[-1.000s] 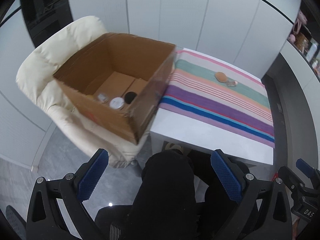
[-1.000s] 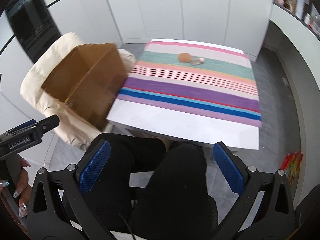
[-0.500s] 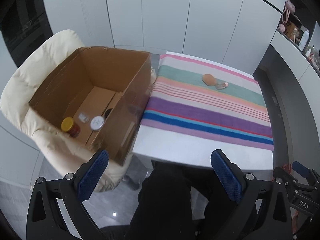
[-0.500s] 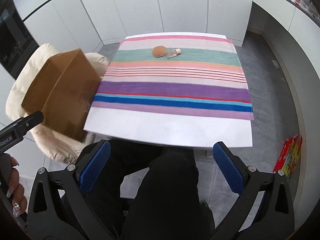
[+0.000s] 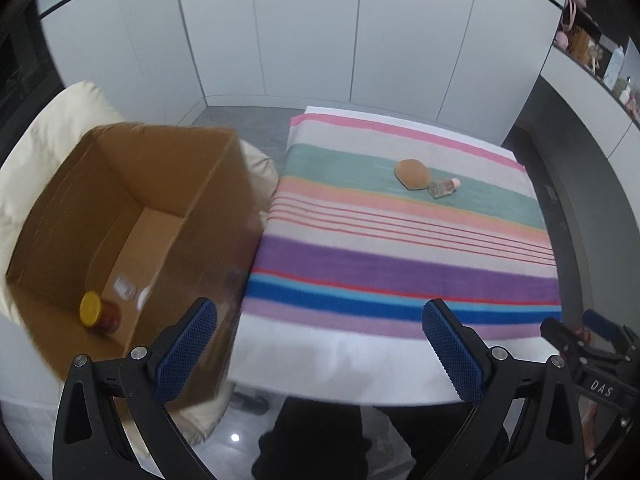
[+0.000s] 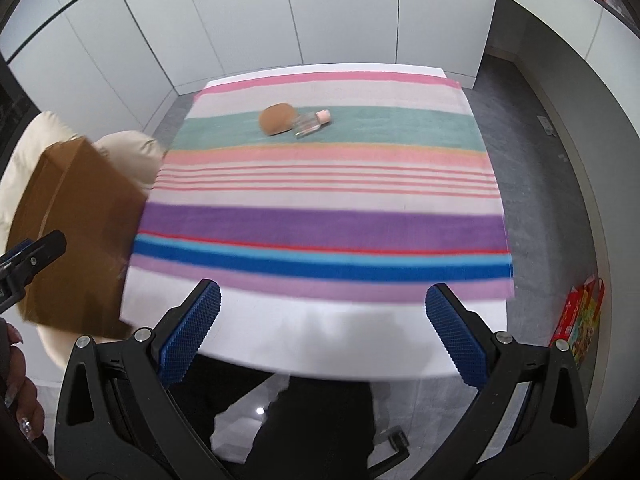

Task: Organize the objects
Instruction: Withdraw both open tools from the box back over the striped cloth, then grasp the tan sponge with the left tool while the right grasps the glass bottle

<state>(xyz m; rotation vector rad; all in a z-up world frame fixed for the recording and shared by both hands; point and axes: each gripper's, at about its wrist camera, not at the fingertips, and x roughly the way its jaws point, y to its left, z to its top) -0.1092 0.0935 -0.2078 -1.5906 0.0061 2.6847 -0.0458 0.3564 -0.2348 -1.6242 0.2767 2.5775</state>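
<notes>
Both my grippers, left (image 5: 320,344) and right (image 6: 322,330), jaws apart, empty, brown pouch (image 6: 275,119) touching small bottle (image 6: 311,122) upper centre, cardboard box (image 5: 120,232) at left.

Matt cardboard box (image 5: 132,216), woven cloth (image 5: 400,248)

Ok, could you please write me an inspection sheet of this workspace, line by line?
Surface: white table covered by a striped cloth; the near strip is bare.
Job's things: a brown rounded object and a small clear bottle with a pink cap lie touching on the green stripe. A cardboard box sits on a cream armchair left of the table; inside are a yellow-lidded jar and blurred clear items.
Clutter: nothing seen on the cloth.
Grippers: left gripper and right gripper both open, empty, near the table's front edge.
Cables: nothing seen.
Surroundings: white cabinets, grey floor, colourful boxes on the floor at right.
</notes>
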